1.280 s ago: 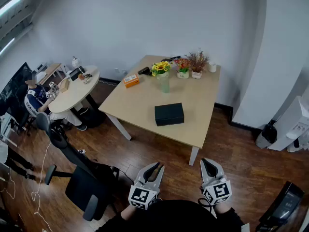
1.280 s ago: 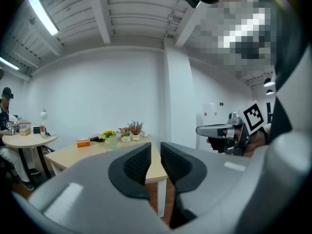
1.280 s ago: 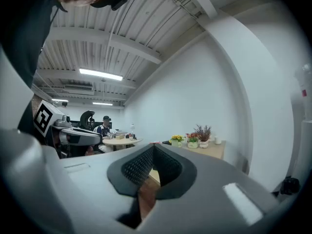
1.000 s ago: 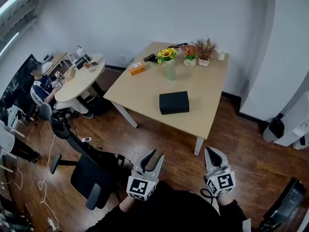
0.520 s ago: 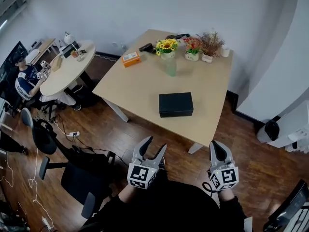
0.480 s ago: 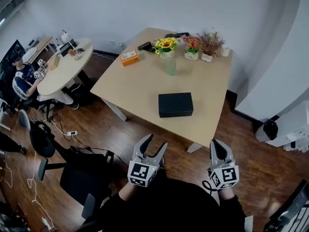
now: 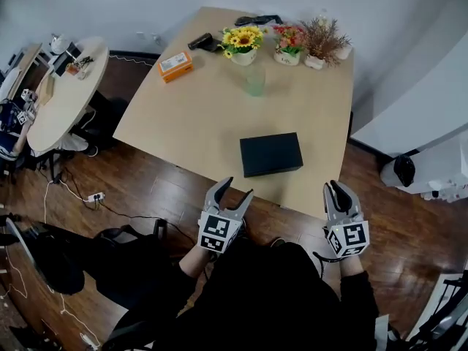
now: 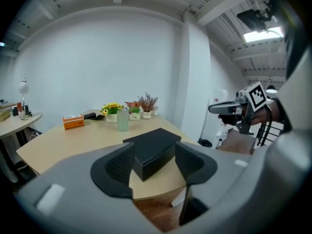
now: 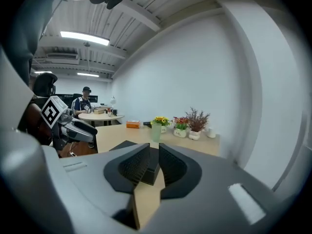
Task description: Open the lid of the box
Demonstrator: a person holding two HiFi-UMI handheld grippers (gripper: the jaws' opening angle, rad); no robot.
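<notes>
A black box (image 7: pixel 270 153) lies with its lid down near the front edge of the light wooden table (image 7: pixel 197 115). Both grippers hover short of that edge, apart from the box. My left gripper (image 7: pixel 236 189) points at the box's left end; its jaws stand wide and are opening, with nothing between them. In the left gripper view the box (image 8: pixel 151 139) shows beyond the left gripper (image 8: pixel 153 152). My right gripper (image 7: pixel 335 186) is off the table's right corner, its jaws opening with a narrow gap and nothing in it. The right gripper view frames the box (image 9: pixel 122 146) past the right gripper (image 9: pixel 154 156).
At the table's far side stand potted flowers (image 7: pixel 242 42), a green glass (image 7: pixel 254 79) and an orange box (image 7: pixel 175 66). A round table (image 7: pixel 62 93) with a seated person is at the left. A white wall (image 7: pixel 417 101) runs to the right.
I have come closer to the table, and both grippers now reach its front edge. The left jaws went from nearly shut to wide. The right jaws parted a little.
</notes>
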